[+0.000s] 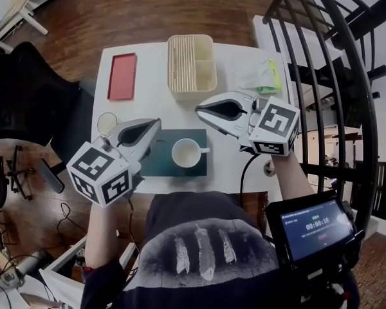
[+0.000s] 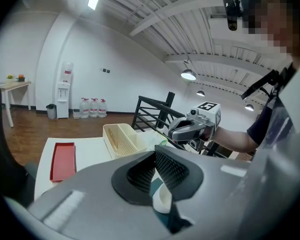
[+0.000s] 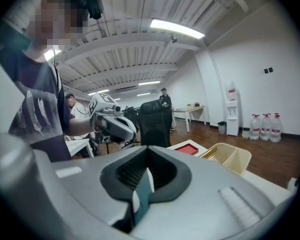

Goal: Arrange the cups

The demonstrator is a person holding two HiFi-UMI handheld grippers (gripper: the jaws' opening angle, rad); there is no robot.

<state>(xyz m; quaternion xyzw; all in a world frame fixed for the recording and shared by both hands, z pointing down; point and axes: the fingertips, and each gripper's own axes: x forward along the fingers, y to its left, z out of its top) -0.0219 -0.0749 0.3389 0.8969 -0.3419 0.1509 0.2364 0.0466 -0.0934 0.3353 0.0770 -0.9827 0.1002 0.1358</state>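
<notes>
The white cup [image 1: 187, 152] sits upright on the green mat [image 1: 161, 166] with its handle at 3 o'clock, and I read that as its arranged spot. A clear cup [image 1: 107, 122] stands off the mat at its 10 o'clock, near the counter [image 1: 148, 76] edge, and probably has yet to be brought over. My left gripper [image 1: 153, 129] hovers between the two cups, clenched on nothing. My right gripper [image 1: 202, 111], at the mat's 1 o'clock, is likewise clenched and empty, so I judge no grasp has begun.

I noted a white ceramic cup [image 1: 187, 152], a dark teal rectangular mat [image 1: 157, 164], a red flat tray [image 1: 122, 76] and a cream slatted plastic basket [image 1: 182, 63].
</notes>
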